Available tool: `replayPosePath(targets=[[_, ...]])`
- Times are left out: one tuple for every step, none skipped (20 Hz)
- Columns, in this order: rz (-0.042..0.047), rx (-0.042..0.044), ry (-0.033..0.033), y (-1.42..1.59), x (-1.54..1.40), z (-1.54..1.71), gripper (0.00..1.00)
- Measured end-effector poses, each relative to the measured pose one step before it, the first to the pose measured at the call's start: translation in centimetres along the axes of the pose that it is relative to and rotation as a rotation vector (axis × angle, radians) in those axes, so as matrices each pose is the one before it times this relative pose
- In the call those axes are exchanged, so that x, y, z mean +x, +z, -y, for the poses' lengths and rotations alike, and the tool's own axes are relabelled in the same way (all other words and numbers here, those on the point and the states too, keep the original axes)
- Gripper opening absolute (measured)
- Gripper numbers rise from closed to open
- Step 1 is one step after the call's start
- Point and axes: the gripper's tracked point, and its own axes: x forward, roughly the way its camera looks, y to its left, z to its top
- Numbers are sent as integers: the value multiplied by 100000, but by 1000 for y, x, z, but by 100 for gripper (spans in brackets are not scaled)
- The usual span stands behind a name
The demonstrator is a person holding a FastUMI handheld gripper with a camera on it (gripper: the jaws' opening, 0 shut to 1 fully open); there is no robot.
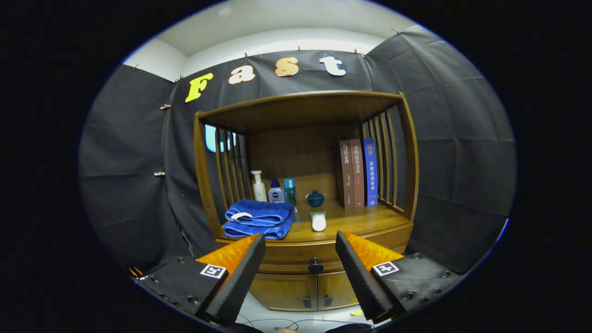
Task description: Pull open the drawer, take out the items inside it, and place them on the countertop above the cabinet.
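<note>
Two fingers [240,273] of the gripper [300,275] are closest to us. They are spread wide apart. They hold nothing and touch nothing.

Between the fingers, a bit beyond them, is the drawer [300,256] of a wooden cabinet [305,185]. It is shut. It has a small dark round knob [316,266] in the middle. What is inside cannot be seen. Below the drawer are two little doors [300,291] with dark handles.

Just above the drawer is the tabletop [360,222], the flat wooden top of the cabinet. Many things sit on it. On the left side lies a folded blue towel [259,218]. Behind the towel stand three bottles: a white pump bottle [258,186], a small bottle with a dark blue label [276,191], and a tall blue see-through bottle [290,191]. In the middle is a little dark blue pot with a lid [315,198]. In front of it lies a small white tube [318,221] on its side. On the right side stand three books [358,173], upright and touching each other. Two are brown and one is blue.

A wooden roof [300,108] goes over the tabletop, with thin wooden bars [229,171] on each side.

Under the cabinet is a pale floor [296,317] with thin wires on it.
</note>
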Motion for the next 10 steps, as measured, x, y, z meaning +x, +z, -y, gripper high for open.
replayPosePath(targets=[[1450,-468,-53,554,-714,-119,99],[1396,-437,-204,484,-544,91,99],[1081,-328,251,492,-585,-145,99],[828,-263,219,352,-525,-14,99],[690,-331,13,346,-494,27,99],[741,-393,110,289,-381,62,99],[637,-299,-29,285,-396,82,99],[472,-112,-42,202,-292,74,99],[266,58,-22,43,-153,31,99],[-57,167,-30,39,-132,-20,99]])
